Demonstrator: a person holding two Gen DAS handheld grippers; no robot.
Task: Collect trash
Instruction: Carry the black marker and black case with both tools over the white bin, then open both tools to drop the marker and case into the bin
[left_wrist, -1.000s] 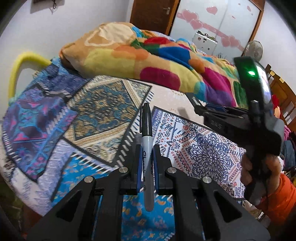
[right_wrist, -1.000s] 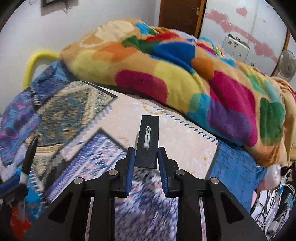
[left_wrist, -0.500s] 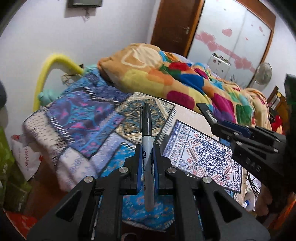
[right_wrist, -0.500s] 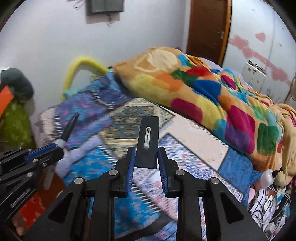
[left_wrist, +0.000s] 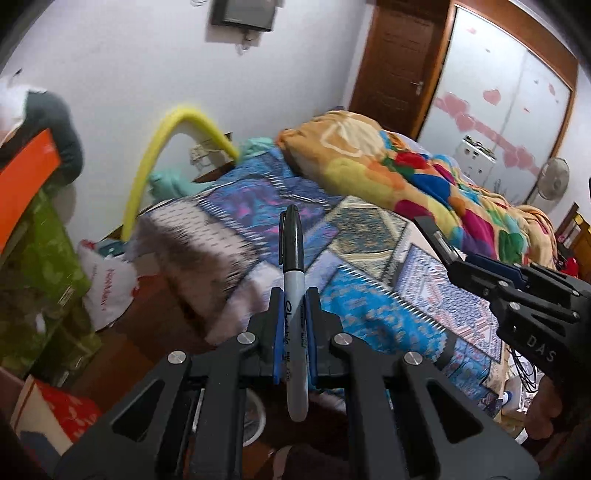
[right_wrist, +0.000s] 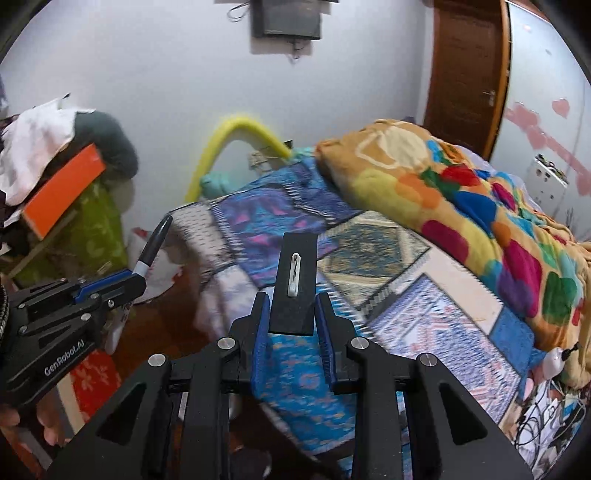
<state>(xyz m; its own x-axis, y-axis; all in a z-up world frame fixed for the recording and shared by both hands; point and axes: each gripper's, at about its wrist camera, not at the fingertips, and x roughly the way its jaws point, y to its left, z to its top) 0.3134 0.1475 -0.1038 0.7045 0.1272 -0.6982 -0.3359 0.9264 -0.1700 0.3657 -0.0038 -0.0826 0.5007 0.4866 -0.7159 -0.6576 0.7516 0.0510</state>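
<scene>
A black and grey marker pen (left_wrist: 294, 295) stands straight up with its cap on top, and a flat black card (right_wrist: 295, 284) has a small white pin on it.

Blanket (right_wrist: 461, 192) on bed (right_wrist: 424, 295), upper right of frame. Door (right_wrist: 465, 74) behind it. Marker (left_wrist: 294, 280) centre frame, between left gripper (left_wrist: 293, 325) jaws; bag (left_wrist: 107, 288) on floor, left.

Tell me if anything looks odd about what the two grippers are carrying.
For trash, yes: the left gripper clamps an intact capped Sharpie marker, and the right gripper holds a flat black badge with a pin clasp. Neither looks damaged.
</scene>
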